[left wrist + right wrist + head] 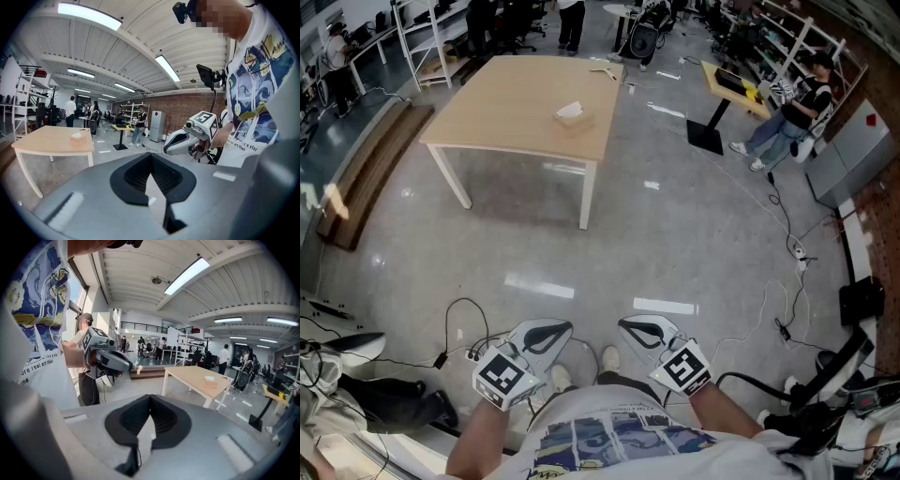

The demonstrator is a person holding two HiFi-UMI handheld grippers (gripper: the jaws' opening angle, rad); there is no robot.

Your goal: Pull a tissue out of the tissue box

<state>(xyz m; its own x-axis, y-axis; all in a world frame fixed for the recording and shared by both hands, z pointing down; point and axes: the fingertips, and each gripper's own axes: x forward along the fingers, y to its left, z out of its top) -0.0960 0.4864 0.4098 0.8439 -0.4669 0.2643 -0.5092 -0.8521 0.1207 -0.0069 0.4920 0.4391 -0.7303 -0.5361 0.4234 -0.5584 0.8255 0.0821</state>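
The tissue box is tan with a white tissue poking out of the top. It stands on a light wooden table far ahead across the floor. My left gripper and right gripper are held side by side close to my body, well short of the table. Both have their jaws shut with nothing between them. In the left gripper view the shut left gripper points toward the tissue box, and the right gripper shows beside it. In the right gripper view the right gripper faces the table and the tissue box.
Cables trail over the grey floor near my feet and at the right. A low wooden bench runs along the left. A black pedestal table stands at the right, with a person beside it. Shelves and more people are behind the table.
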